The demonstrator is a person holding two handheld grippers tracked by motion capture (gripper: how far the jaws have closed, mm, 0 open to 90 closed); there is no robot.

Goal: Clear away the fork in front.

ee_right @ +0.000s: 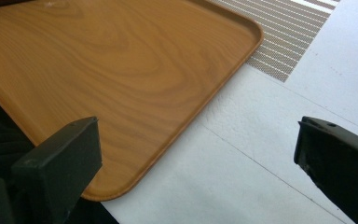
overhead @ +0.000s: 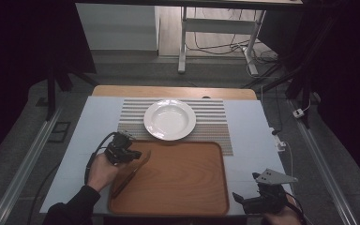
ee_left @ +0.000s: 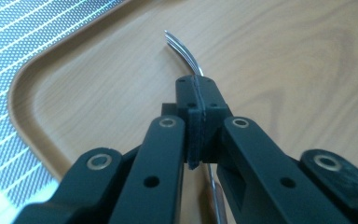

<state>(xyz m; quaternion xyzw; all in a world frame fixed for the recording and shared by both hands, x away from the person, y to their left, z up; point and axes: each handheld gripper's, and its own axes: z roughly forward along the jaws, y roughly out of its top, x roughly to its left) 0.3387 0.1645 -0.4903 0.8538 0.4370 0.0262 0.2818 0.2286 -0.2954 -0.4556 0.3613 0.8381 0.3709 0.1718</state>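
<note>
A fork (ee_left: 186,53) is being clamped at its neck by the left gripper (ee_left: 198,100) above the wooden tray (ee_left: 279,60), tines pointing forward. The thin metal is probably being pinched narrowly, so it could be pivoting or slipping out. The right gripper (ee_right: 198,154) is being held with jaws wide apart beside the tray, holding nothing.

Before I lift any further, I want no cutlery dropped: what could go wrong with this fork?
The left tool pinches the fork by its thin neck alone, so it may pivot or slip out. The tines arch over the wooden tray, so a drop would clatter there. The white plate lies just beyond on the striped mat; a swinging handle could strike its rim.
</note>
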